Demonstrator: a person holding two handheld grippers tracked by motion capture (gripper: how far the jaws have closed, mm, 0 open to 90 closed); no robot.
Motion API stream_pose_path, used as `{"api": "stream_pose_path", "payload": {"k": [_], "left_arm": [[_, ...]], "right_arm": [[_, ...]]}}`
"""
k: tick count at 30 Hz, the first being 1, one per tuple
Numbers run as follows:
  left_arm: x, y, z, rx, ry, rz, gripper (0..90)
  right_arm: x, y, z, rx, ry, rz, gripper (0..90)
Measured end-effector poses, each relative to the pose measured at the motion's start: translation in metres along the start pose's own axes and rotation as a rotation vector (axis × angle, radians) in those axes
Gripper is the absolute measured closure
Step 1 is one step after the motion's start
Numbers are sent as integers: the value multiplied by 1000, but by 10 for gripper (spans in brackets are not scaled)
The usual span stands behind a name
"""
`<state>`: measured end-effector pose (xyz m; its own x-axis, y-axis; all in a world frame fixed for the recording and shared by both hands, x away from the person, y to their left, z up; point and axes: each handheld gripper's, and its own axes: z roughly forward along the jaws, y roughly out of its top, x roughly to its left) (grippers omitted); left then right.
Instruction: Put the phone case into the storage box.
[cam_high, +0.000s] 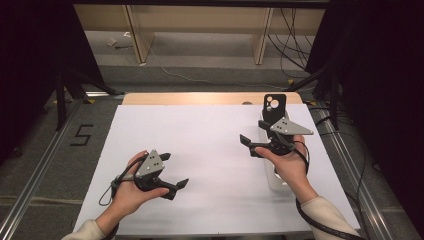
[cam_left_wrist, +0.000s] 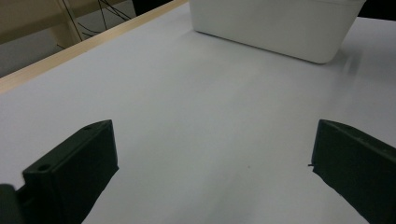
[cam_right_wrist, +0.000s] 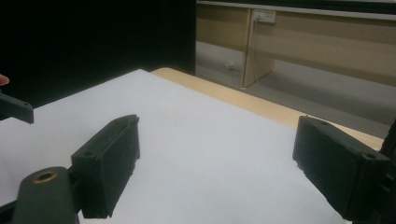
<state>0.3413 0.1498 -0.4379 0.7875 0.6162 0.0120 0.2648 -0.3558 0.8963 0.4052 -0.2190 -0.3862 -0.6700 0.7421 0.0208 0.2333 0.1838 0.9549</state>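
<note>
My left gripper (cam_high: 174, 170) is held low over the white sheet (cam_high: 210, 150) at the near left. Its jaws stand wide open with nothing between them, and in the left gripper view (cam_left_wrist: 215, 175) only bare sheet lies between them. My right gripper (cam_high: 254, 133) hovers at the right, above a white bin (cam_high: 276, 181), jaws pointing left. Those jaws are also spread wide and empty, as the right gripper view (cam_right_wrist: 219, 168) shows. A black phone case (cam_high: 274, 107) with a camera cut-out is at the bin's far end; whether it stands in the bin I cannot tell.
The white bin (cam_left_wrist: 275, 28) stands ahead of the left jaws. A wooden table edge (cam_high: 210, 98) runs along the far side of the sheet. Beyond it are grey floor, cables and wooden shelf legs (cam_high: 137, 35). Metal rails (cam_high: 35, 175) flank the table.
</note>
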Motion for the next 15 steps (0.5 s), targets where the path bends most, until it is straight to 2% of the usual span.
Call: {"api": "stream_pose_path", "payload": {"k": [15], "left_arm": [[0,1,-1,-3,2,1,0]], "right_arm": [[6,-7,-10,1,42,-22,160]]}}
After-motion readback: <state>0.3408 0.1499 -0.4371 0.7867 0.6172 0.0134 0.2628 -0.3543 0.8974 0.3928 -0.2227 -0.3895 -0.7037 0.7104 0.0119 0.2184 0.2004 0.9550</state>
